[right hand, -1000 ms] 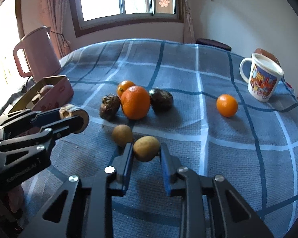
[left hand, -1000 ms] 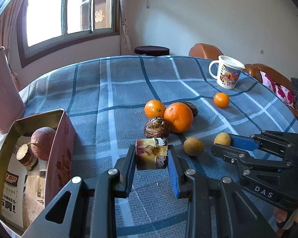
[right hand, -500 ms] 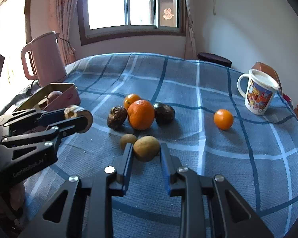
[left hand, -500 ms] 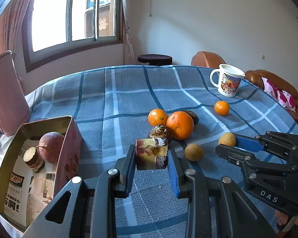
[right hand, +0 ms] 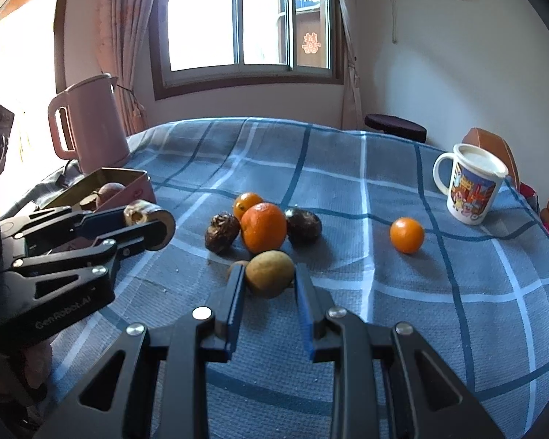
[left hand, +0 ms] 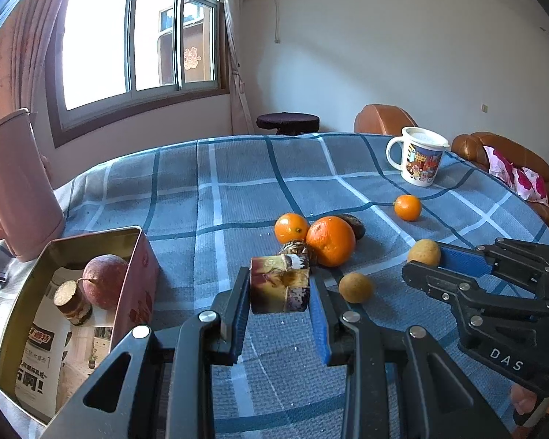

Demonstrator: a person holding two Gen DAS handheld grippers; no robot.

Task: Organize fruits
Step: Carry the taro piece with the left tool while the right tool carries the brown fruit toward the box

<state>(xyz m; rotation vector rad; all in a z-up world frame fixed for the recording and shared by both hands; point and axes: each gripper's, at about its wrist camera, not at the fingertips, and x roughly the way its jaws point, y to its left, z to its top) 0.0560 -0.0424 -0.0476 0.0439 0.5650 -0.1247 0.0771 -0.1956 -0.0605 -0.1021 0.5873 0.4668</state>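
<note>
My left gripper (left hand: 280, 287) is shut on a short brown sugarcane piece (left hand: 280, 284), held above the blue plaid tablecloth; it also shows in the right wrist view (right hand: 148, 219). My right gripper (right hand: 269, 276) is shut on a small yellow-brown round fruit (right hand: 269, 273), lifted off the table; it shows in the left wrist view (left hand: 424, 252). On the cloth lie a large orange (left hand: 330, 236), a small orange (left hand: 291, 227), two dark wrinkled fruits (right hand: 222, 232), another yellow-brown fruit (left hand: 355, 287) and a lone small orange (left hand: 407, 207). An open tin box (left hand: 18, 329) at the left holds a reddish fruit (left hand: 104, 281) and a sugarcane piece (left hand: 71, 301).
A pink kettle (right hand: 89, 124) stands at the table's far left behind the tin. A white cartoon mug (right hand: 470, 183) stands at the far right. Brown chairs (left hand: 382, 120) and a dark stool (left hand: 287, 122) sit beyond the table.
Both grippers have risen and pulled back from the table with their loads still held. The fruit pile looks farther below and ahead.
</note>
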